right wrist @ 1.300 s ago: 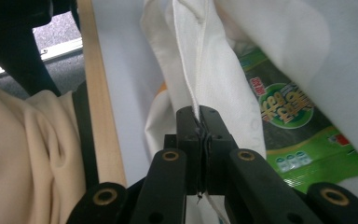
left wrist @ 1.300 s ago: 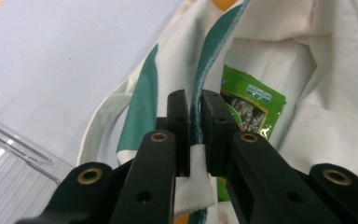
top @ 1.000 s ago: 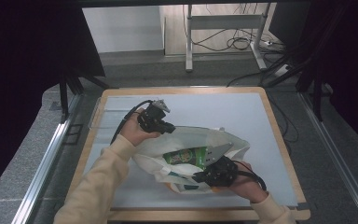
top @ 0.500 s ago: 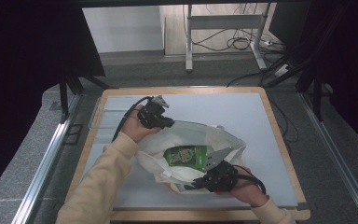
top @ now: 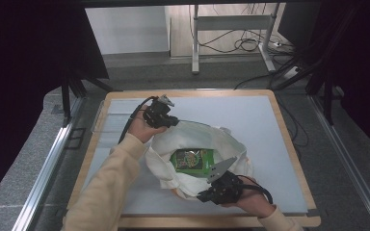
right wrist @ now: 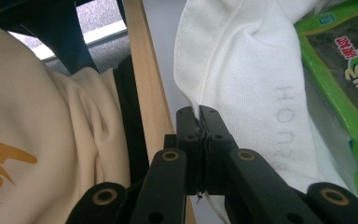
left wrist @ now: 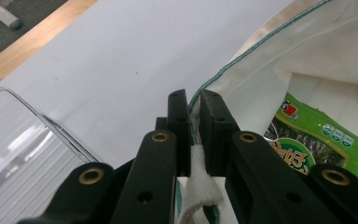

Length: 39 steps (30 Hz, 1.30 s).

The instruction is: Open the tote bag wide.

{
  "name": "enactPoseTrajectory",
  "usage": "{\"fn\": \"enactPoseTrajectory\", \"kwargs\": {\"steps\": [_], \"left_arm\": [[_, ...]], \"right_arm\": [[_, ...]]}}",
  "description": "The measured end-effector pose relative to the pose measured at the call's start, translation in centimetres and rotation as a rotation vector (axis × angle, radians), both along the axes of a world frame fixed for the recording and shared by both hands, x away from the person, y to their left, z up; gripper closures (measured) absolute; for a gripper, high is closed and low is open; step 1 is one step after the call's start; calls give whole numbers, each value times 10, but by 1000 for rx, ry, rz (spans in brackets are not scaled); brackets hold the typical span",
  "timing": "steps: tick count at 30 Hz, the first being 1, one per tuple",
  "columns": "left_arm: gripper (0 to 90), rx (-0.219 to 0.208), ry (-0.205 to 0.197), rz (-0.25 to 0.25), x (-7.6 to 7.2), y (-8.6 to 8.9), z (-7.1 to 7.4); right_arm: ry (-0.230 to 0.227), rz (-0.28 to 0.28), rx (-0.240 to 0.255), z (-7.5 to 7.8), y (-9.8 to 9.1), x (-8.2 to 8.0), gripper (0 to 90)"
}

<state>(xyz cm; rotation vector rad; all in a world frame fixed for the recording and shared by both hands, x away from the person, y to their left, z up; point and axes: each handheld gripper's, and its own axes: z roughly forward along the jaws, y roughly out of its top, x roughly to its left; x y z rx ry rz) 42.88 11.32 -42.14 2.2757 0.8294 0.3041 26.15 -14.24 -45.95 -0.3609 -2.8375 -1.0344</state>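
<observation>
1. Nearest the person, the right gripper (top: 207,191) sits at the front of the table, its jaws pressed together on the near rim of a white cloth bag (top: 173,153); the right gripper view shows the fabric edge (right wrist: 200,105) pinched between the black pads.
2. Just beyond, the bag lies open on the table's pale mat (top: 250,122), its mouth held wide between the two grippers.
3. Inside the bag rests a green snack packet (top: 191,160), flat, printed face up; it looks like a seaweed snack, though the print is too small to be sure.
4. At the bag's far-left rim, the left gripper (top: 172,120) pinches the green-stitched hem (left wrist: 195,100), jaws nearly together with cloth bunched between them.
5. Left of that gripper, a clear plastic tray (left wrist: 25,140) lies on the mat near the table's edge.
6. The mat sits within a light wooden frame (top: 279,125).
7. Past the table, grey floor (top: 139,70) runs to a pale wall, with a metal stand (top: 231,21) and loose cables (top: 250,43) on the floor.
8. Dark curtains (top: 24,62) close off both sides.
</observation>
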Motion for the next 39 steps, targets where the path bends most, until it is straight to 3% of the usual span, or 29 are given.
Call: {"fn": "enactPoseTrajectory", "kwargs": {"steps": [14,16,19,22,27,32,39], "left_arm": [[801,-22,3,-10,-5,3,1],[750,-14,11,-14,-8,4,3],[664,-13,-15,-19,-15,6,8],[523,-22,-34,-20,-22,11,15],[411,-62,-68,-34,-34,23,31],[345,-53,-59,-60,-48,33,42],[335,-88,-54,-101,-72,38,42]], "right_arm": [[11,-8,-8,-6,1,3,835],[-4,-12,-3,-5,0,3,791],[-24,-30,3,-3,-1,4,726],[-48,-60,25,1,-4,4,606],[-85,-109,54,9,-6,5,474],[-112,-147,90,17,-11,9,423],[-154,-194,113,38,-16,11,392]]}}
